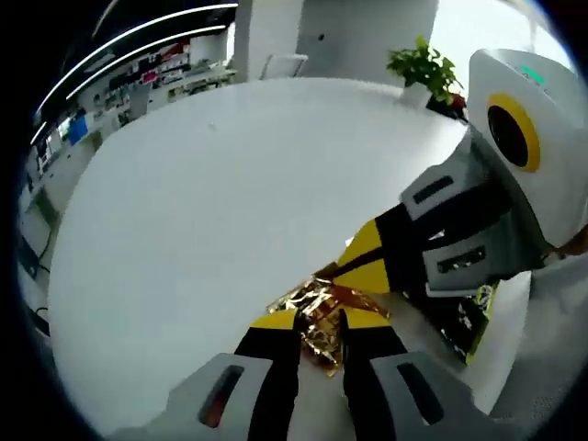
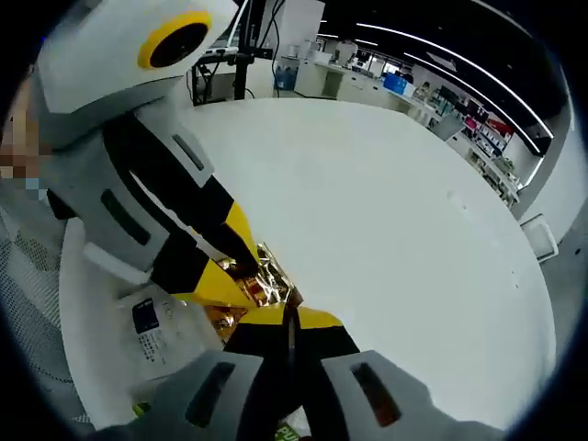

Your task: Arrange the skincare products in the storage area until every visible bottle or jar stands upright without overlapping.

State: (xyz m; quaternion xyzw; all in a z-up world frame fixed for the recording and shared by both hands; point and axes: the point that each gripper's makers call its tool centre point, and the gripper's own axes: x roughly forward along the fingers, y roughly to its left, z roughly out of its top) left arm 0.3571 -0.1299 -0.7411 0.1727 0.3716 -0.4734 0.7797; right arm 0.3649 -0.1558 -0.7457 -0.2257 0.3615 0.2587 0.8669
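My left tongs (image 1: 320,323) and right tongs (image 2: 276,317) both pinch a crumpled gold foil packet (image 1: 317,317) lying near the edge of a round white desk (image 1: 230,184). A white printed packet (image 2: 165,335) lies just beside it. A potted plant (image 1: 424,69) stands at the far edge.

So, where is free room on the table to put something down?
The white table is bare from the gold foil packet out to its far edge by the potted plant. It is crowded at the near edge, where the left gripper and right gripper meet on the packet.
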